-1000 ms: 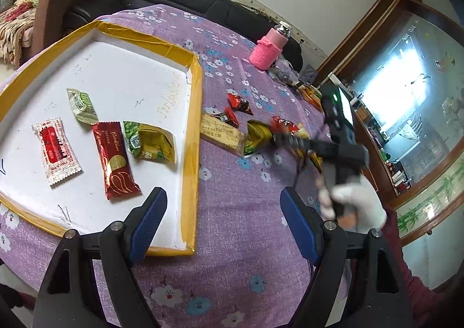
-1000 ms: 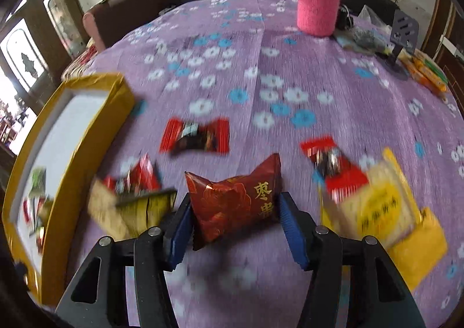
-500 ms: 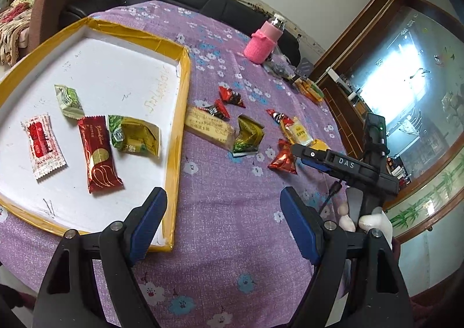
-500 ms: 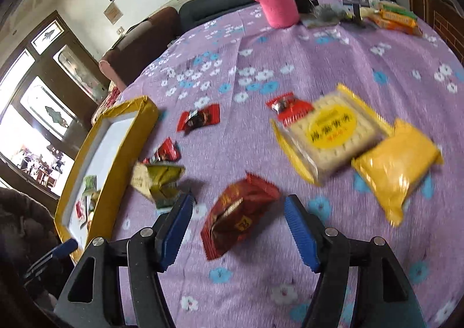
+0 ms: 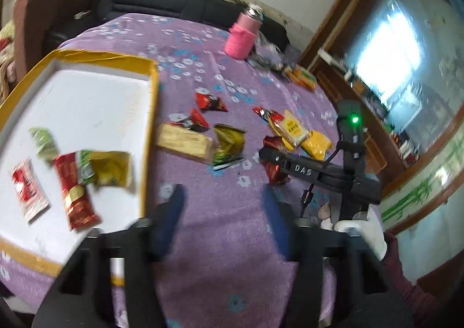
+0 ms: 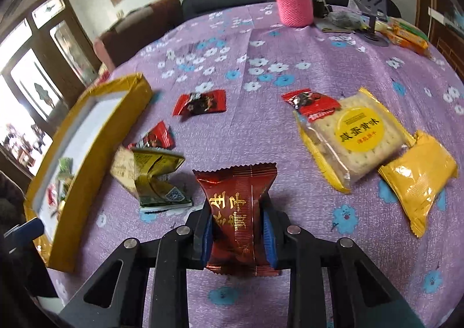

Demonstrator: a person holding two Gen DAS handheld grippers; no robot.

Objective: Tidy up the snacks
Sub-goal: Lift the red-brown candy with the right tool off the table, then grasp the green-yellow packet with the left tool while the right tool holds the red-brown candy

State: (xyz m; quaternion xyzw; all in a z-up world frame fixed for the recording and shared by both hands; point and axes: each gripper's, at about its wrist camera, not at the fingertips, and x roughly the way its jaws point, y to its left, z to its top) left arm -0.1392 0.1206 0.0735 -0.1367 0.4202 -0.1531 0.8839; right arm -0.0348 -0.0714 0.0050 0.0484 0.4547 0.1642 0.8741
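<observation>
- Gripping is in effect on the right gripper [image 6: 238,233]: its jaws have just been closing, and the blue pads [image 6: 206,233] are pressed on both sides of a dark red foil snack packet with gold lettering [image 6: 236,209].
- The packet is held near its lower half, with the crimped top edge pointing away from the camera, just above the purple flowered tablecloth [image 6: 290,47].
- The packet is judged light, puffy and crushable; the foil is likely slippery, so a moderate squeeze across the middle is advised, not at the thin sealed ends.
- The left gripper [image 5: 223,220] is seen with jaws that have just been closing; a clear gap is left between the fingers and nothing is held. This view is blurred.
- A white shallow tray with a yellow taped rim [image 5: 152,113] is located on the left of the cloth. Four packets are already laid in it, among them a long red bar [image 5: 76,190].
- Loose items are left on the cloth: a folded green-gold packet [image 6: 158,180], a clear-wrapped cracker pack [image 6: 353,136] and a plain yellow pouch [image 6: 420,174].
- A pink knitted bottle sleeve [image 6: 293,3] stands at the far edge, well apart.
</observation>
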